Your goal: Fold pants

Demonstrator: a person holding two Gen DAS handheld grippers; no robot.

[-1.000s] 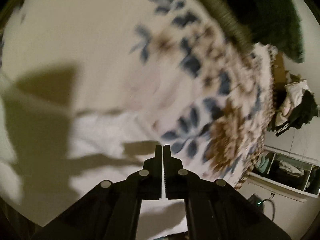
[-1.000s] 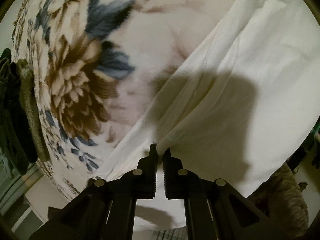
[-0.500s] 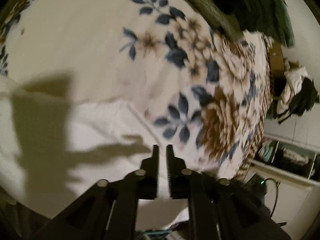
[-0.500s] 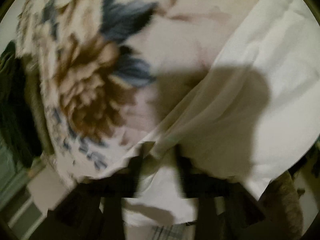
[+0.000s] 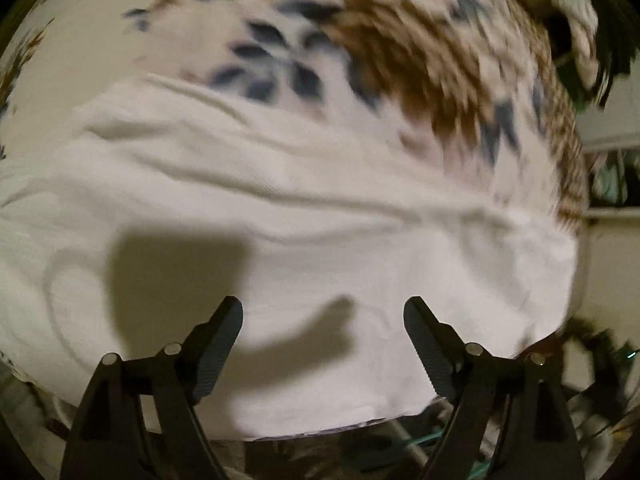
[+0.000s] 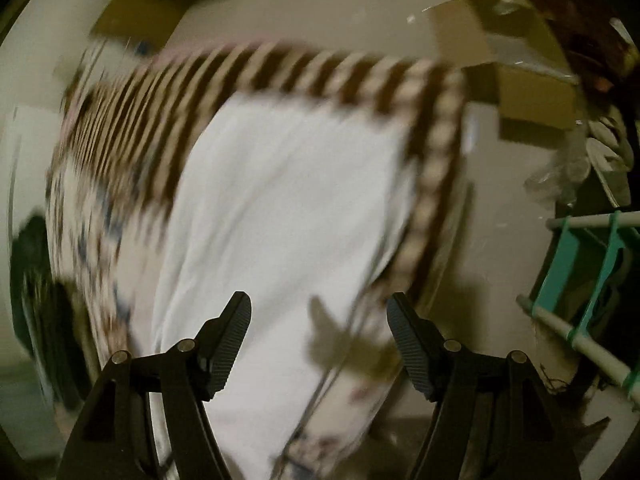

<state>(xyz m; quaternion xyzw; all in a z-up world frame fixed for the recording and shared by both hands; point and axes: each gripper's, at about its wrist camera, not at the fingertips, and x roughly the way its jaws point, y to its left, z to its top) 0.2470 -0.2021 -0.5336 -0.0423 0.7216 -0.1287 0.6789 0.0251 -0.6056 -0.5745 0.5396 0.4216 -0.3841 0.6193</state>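
The white pants [image 5: 304,216] lie spread with soft wrinkles on a floral blanket [image 5: 400,52] in the left wrist view. My left gripper [image 5: 323,310] is open and empty, just above the pants' near part. In the right wrist view the white pants [image 6: 280,208] lie on the same blanket near its striped border [image 6: 280,68]. My right gripper [image 6: 319,306] is open and empty above the pants' near end. Both views are blurred by motion.
The blanket's striped edge [image 6: 432,200] marks the bed's border, with bare floor [image 6: 500,208] beyond it. A teal and white rack [image 6: 588,280] stands at the right. Cardboard boxes [image 6: 520,80] sit at the back. Dark clothes [image 5: 600,40] hang at the far right.
Both grippers were shut on the white fabric and have opened wide and let it go. Both have pulled back, and the pants now lie flat on the blanket.
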